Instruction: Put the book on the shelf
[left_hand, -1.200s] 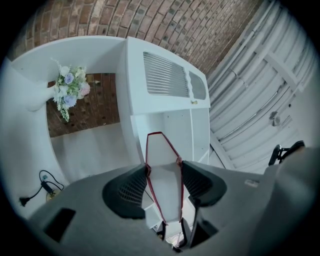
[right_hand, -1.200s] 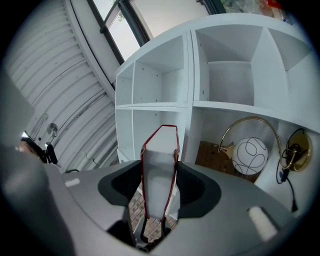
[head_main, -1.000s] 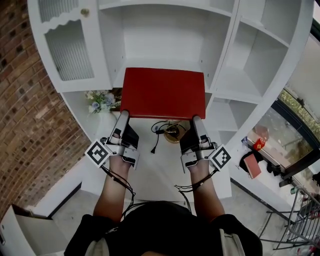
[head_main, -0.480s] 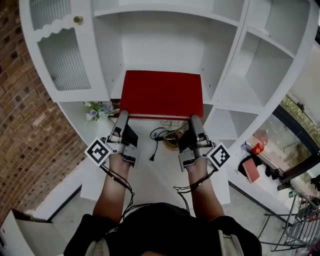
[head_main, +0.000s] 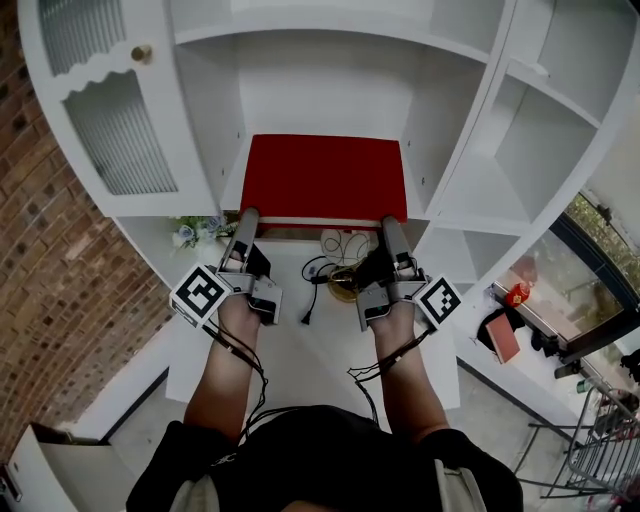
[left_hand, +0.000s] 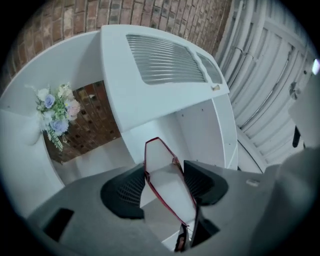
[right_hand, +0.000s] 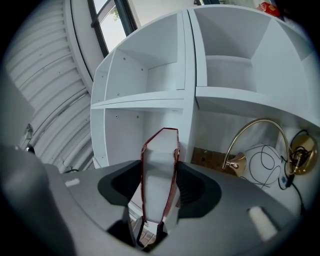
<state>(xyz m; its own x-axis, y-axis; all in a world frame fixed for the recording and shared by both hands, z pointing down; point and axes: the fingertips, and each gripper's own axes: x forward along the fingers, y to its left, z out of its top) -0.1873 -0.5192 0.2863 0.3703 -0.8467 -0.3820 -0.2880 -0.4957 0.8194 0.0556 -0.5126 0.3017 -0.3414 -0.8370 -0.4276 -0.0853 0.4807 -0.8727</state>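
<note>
A red book (head_main: 323, 175) lies flat in the white shelf's middle compartment (head_main: 330, 90), its near edge at the compartment's front. My left gripper (head_main: 247, 215) holds the near left corner and my right gripper (head_main: 390, 222) the near right corner. In the left gripper view the book's page edge (left_hand: 167, 185) stands slanted between the pads, which touch its covers; these jaws have just been opening slightly. In the right gripper view the book (right_hand: 159, 180) sits straight between both pads, clamped.
Under the compartment, the counter carries a bunch of pale flowers (head_main: 195, 232) at the left and a brass lamp (head_main: 345, 280) with a black cable at the middle. A ribbed-glass cabinet door (head_main: 110, 130) is left of the compartment. Open side shelves (head_main: 530, 140) are at its right.
Both grippers have moved forward and up with the book. The book now sits deeper in the middle compartment.
</note>
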